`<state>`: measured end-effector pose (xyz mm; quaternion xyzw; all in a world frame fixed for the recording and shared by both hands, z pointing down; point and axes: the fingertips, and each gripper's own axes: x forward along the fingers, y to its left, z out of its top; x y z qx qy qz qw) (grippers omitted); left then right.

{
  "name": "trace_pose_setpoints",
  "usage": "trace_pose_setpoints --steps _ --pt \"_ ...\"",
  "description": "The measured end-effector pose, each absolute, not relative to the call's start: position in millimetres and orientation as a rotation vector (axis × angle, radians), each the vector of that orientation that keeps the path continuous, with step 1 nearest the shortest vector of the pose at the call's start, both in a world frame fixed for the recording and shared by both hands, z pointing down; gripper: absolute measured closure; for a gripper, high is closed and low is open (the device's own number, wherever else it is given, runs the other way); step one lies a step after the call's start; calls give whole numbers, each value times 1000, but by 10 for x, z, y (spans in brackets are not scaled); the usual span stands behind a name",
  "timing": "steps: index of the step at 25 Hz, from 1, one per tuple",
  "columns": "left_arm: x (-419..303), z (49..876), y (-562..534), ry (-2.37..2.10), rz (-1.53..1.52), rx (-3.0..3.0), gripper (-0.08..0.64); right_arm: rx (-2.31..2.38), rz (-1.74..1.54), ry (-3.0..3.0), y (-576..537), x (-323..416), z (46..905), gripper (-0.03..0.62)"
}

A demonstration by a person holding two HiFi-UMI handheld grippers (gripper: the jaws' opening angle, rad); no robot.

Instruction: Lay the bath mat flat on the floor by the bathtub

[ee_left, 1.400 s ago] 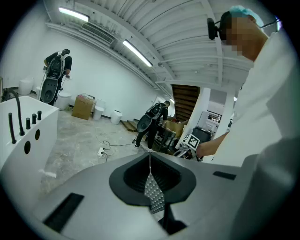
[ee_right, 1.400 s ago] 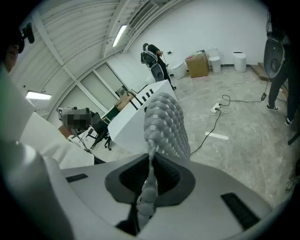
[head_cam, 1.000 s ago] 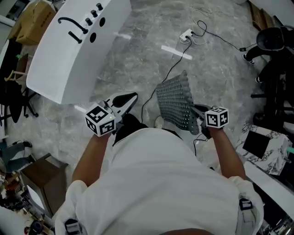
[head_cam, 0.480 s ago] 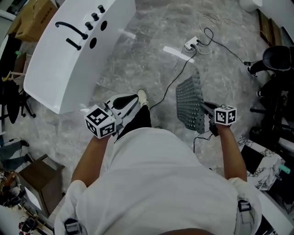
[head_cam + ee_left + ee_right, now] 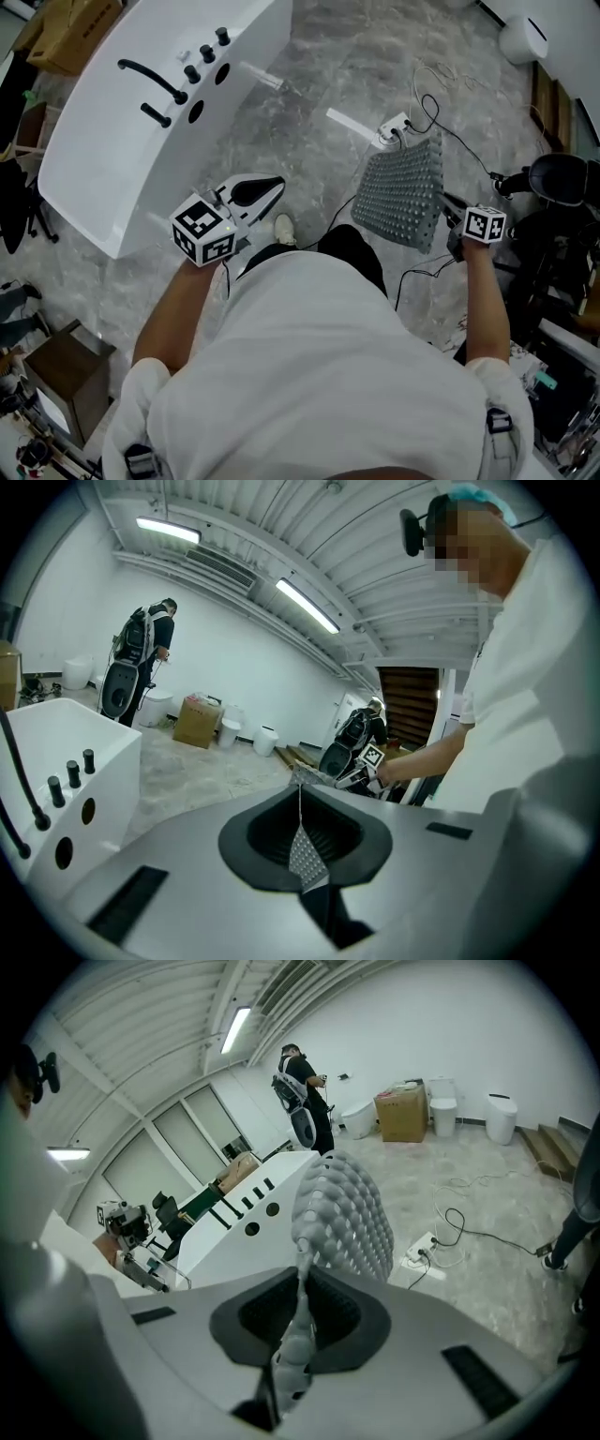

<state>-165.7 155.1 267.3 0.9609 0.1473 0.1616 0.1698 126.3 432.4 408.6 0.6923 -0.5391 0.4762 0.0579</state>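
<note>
The grey nubbed bath mat (image 5: 403, 192) hangs in the air over the marble floor, pinched by one edge in my right gripper (image 5: 450, 208). In the right gripper view that gripper (image 5: 302, 1269) is shut on the mat (image 5: 347, 1213), which bulges up beyond the jaws. The white bathtub (image 5: 122, 141) with black taps stands at the upper left, well apart from the mat. My left gripper (image 5: 272, 187) hovers near the tub's corner, shut and holding nothing. In the left gripper view, this gripper (image 5: 300, 794) points toward the far mat (image 5: 309, 778) and the tub (image 5: 56, 752).
A white power strip (image 5: 394, 125) with cables lies on the floor beyond the mat, next to a tape strip (image 5: 349, 119). A black chair (image 5: 558, 178) stands at the right, a brown box (image 5: 56, 361) at the lower left. Other people stand far off.
My right gripper has carried the mat to the right and farther from me, and its broad nubbed face now shows. The left gripper has barely moved.
</note>
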Motion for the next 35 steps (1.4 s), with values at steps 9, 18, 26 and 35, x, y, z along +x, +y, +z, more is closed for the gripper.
trace_pose_setpoints --steps 9,18,26,35 --pt "-1195 2670 854 167 388 2735 540 2021 1339 -1758 2692 2770 4031 551" --pt "-183 2818 47 -175 396 2652 540 1745 1337 -1899 796 4176 4510 551" --pt "859 2889 -258 -294 438 2568 540 1557 1287 -1932 -495 5365 5036 551" --pt "1296 3212 -509 -350 462 2470 540 1468 1072 -1909 -2037 5926 5502 551"
